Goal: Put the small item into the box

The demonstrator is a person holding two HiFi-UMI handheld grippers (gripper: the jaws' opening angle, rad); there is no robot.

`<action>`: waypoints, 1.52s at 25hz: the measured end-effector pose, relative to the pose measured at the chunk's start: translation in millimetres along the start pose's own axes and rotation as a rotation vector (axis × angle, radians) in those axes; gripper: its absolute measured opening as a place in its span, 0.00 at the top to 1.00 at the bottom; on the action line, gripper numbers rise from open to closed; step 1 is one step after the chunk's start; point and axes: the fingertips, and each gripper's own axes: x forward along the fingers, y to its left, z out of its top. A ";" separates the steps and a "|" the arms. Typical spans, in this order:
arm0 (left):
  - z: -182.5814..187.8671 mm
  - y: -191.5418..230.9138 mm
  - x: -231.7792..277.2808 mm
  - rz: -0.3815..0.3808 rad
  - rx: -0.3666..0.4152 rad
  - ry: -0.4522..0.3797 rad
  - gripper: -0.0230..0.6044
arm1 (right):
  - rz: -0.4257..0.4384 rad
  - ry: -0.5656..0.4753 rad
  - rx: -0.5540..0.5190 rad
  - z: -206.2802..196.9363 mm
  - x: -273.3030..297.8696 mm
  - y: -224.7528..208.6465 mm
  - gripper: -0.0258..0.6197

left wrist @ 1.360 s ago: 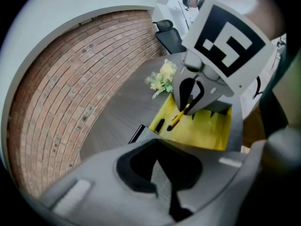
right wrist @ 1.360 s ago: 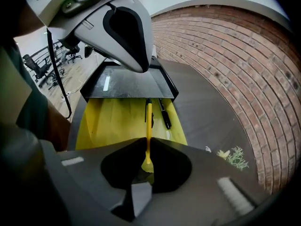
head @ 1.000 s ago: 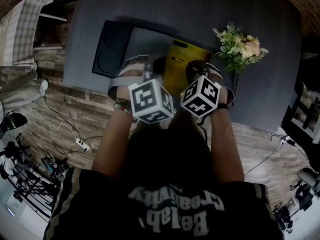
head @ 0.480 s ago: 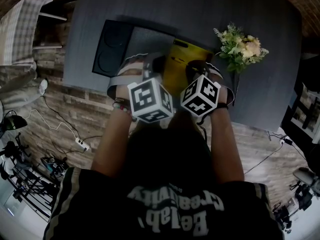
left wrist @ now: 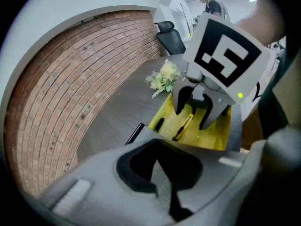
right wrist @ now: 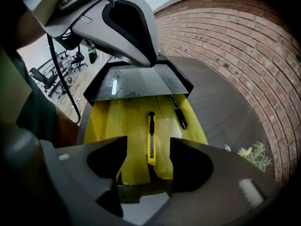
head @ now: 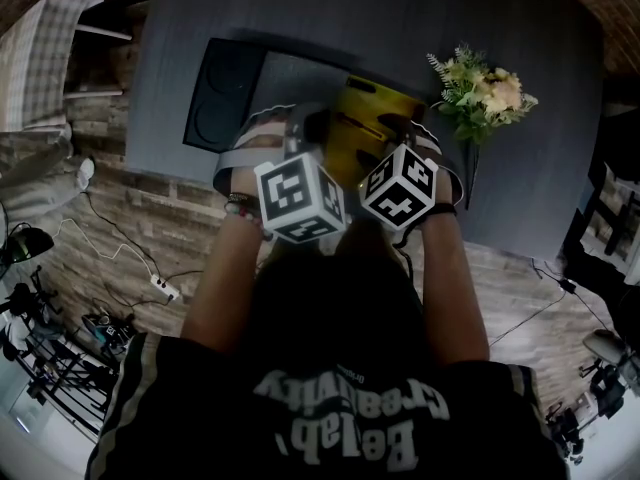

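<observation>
Right gripper (right wrist: 146, 147), its jaws just opening wide, is leaving the utility knife (right wrist: 151, 138) free between them in the yellow box (right wrist: 108, 121). It should withdraw straight upward while the left gripper (left wrist: 157, 168) is pinching the lid (right wrist: 136, 84).

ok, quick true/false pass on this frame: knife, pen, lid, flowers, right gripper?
The yellow utility knife lies inside the box. True.
The right gripper is clamped on the utility knife. False: its fingers stand apart, having just opened, and the knife lies free on the box floor.
A black pen lies in the box too. True.
The flowers sit inside the box. False: they stand on the table beside it.
The lid is closed. False: it is raised, with the left gripper shut on its edge.
</observation>
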 end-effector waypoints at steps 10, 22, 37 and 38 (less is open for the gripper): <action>-0.5 -0.3 1.2 -0.006 0.004 -0.003 0.96 | -0.050 0.003 0.004 -0.1 -4.7 -8.2 0.58; -1.0 -10.4 4.6 -0.032 0.016 0.001 0.96 | -0.069 -0.025 0.040 -0.6 -18.1 -11.6 0.95; 10.5 5.4 -22.9 0.026 0.034 -0.026 0.96 | -0.140 -0.081 0.032 18.4 -53.3 -13.4 0.95; 11.8 6.7 -25.5 0.031 0.036 -0.029 0.96 | -0.149 -0.086 0.029 20.6 -56.9 -14.7 0.95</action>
